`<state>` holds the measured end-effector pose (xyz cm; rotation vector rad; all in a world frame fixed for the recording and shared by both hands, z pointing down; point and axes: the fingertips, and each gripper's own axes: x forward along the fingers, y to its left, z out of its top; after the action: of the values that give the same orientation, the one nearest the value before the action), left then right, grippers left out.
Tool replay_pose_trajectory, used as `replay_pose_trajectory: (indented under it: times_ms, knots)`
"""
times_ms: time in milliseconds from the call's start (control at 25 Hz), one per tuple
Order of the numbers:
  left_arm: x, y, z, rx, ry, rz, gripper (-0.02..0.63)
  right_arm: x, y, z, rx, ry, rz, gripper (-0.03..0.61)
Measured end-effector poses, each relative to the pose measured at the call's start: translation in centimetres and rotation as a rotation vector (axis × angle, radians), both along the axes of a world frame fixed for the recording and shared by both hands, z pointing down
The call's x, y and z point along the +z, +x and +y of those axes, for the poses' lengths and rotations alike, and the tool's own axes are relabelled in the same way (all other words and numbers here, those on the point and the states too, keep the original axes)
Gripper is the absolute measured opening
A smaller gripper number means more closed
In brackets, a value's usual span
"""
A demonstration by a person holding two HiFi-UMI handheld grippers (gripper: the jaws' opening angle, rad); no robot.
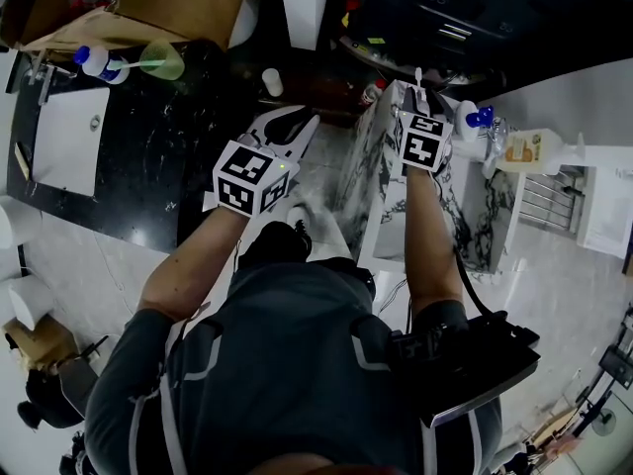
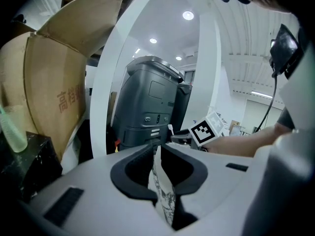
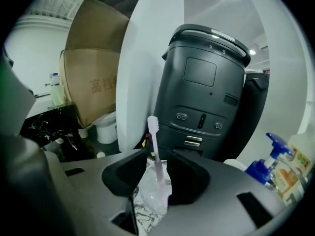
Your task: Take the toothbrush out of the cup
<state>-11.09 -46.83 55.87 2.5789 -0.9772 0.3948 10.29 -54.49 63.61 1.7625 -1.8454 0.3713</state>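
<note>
Extraction not yet begun: the toothbrush stands upright in the clear cup, ungripped between the wide-open jaws of our right tongs; our left tongs, barely parted, hold nothing.
</note>
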Motion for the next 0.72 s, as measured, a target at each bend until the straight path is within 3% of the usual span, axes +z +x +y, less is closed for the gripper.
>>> replay_pose_trajectory:
  times_ms: [160, 440, 720]
  knots:
    - [0.1, -0.2, 0.2, -0.001, -0.001, 0.003, 0.054, 0.4, 0.1, -0.1, -0.005, -0.037, 0.032, 0.087]
    - [-0.5, -1.3, 0.9, -0.014, 0.015, 0.001, 0.054, 0.5, -0.1, 0.2, -0.029, -0.060, 0.028, 0.066]
    - [-2.3, -1.6, 1.3, -0.016, 0.019, 0.019, 0.054, -3.2, -0.2, 0.9, -0.036, 0.015, -0.005, 0.063]
